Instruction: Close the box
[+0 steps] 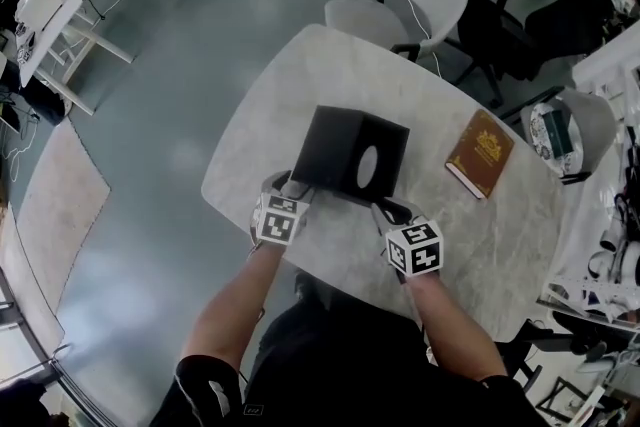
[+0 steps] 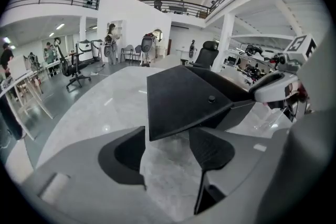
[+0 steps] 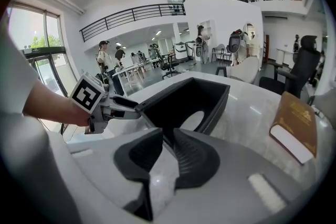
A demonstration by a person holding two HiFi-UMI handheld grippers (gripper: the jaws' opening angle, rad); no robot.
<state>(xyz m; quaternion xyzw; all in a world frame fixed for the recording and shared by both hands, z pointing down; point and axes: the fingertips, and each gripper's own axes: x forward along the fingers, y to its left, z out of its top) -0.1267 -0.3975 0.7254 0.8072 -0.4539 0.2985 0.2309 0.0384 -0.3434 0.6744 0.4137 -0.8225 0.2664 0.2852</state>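
Closing step in hand, lid not yet over. The black box [image 1: 350, 153] is standing open near the middle of the counter [image 1: 330, 65], toward its near edge, and a brown book [image 1: 480, 153] is lying well apart toward the right edge. The right claw [image 3: 167, 139] is pinching the box's thin near wall, jaws almost together on it, apparently steadying the box. The left claw [image 2: 168, 139] is standing with jaws wide apart at the box's near left corner. The corner of the loose flap [image 2: 181, 102] is hanging just over the gap, unpressed. The next move is probably calling for the left claw to catch or push this flap and swing it across the opening, with the right claw bracing the box against sliding.
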